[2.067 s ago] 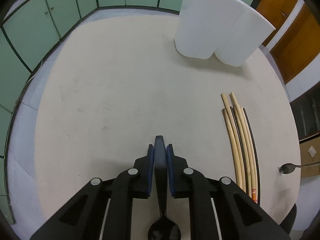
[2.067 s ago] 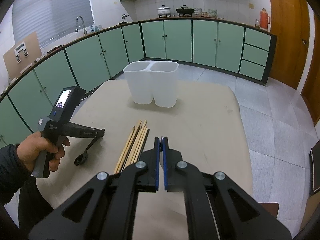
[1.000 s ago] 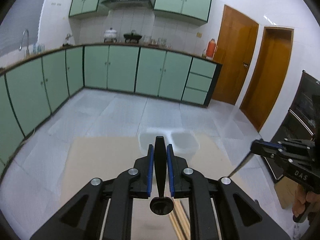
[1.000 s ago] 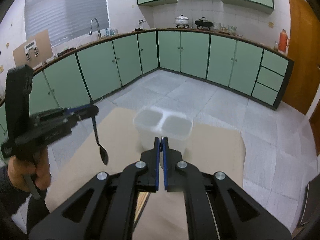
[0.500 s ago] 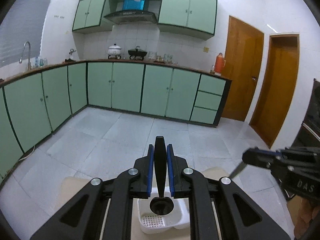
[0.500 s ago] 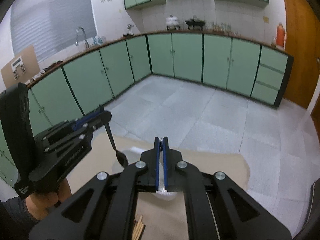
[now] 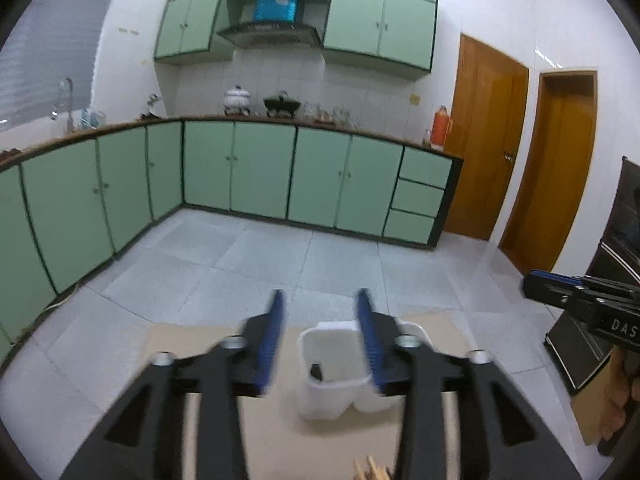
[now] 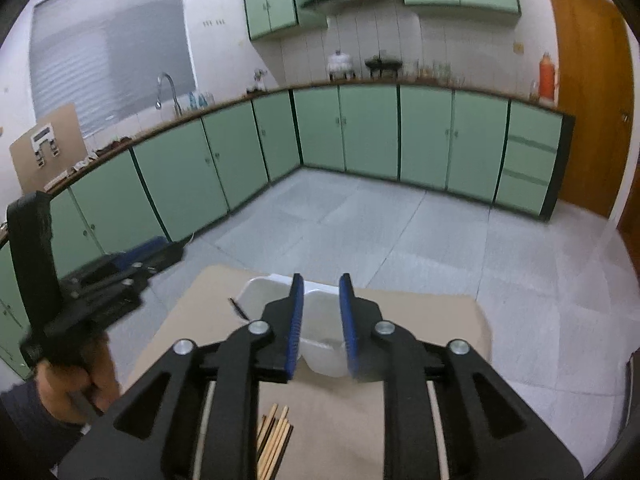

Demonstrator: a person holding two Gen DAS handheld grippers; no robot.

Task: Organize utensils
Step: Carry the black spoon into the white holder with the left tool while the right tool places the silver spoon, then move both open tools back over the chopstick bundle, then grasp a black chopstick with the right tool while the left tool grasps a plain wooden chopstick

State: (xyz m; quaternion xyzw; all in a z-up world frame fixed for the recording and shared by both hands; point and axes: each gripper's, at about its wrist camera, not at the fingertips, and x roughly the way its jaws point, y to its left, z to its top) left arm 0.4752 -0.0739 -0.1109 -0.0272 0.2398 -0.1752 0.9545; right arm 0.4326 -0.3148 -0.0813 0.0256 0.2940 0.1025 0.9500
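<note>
Kitchen interior. Base cabinets, pale green with dark frames, run along two walls under a brown countertop. Matching wall cabinets flank a range hood over white tiled wall. Sink tap stands below a window with closed blind. Two brown wooden doors occupy the right wall. Floor: grey tiles. Foreground: beige table

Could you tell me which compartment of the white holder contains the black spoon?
The left-hand compartment: only there does a black spoon handle show.
</note>
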